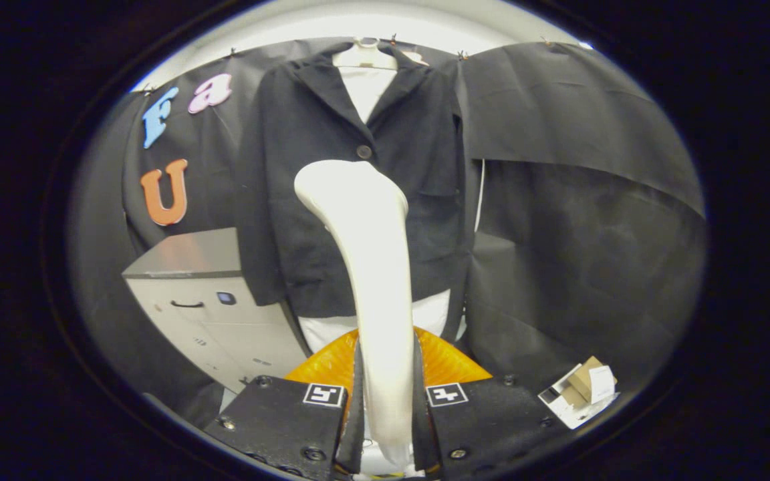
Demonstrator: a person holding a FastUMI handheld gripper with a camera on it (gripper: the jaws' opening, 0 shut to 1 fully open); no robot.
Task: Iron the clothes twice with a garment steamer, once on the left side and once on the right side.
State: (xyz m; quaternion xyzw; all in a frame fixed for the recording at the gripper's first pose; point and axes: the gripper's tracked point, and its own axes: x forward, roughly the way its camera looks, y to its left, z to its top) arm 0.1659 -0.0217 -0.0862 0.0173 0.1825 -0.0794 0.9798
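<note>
A dark jacket [418, 174] hangs on a white hanger [365, 57] over a white garment, straight ahead of me against the black cloth wall. My gripper [388, 407] is shut on the handle of a white garment steamer [371, 267]; both fingers press its lower stem. The steamer rises from between the fingers, and its broad head sits in front of the jacket's middle, just below the top button [363, 151]. Whether the head touches the cloth I cannot tell. An orange base [448, 364] shows behind the fingers.
A pale drawer cabinet [204, 300] stands left of the jacket, low down. A small open cardboard box [582, 391] lies on the floor to the right. Black cloth hangs on both sides.
</note>
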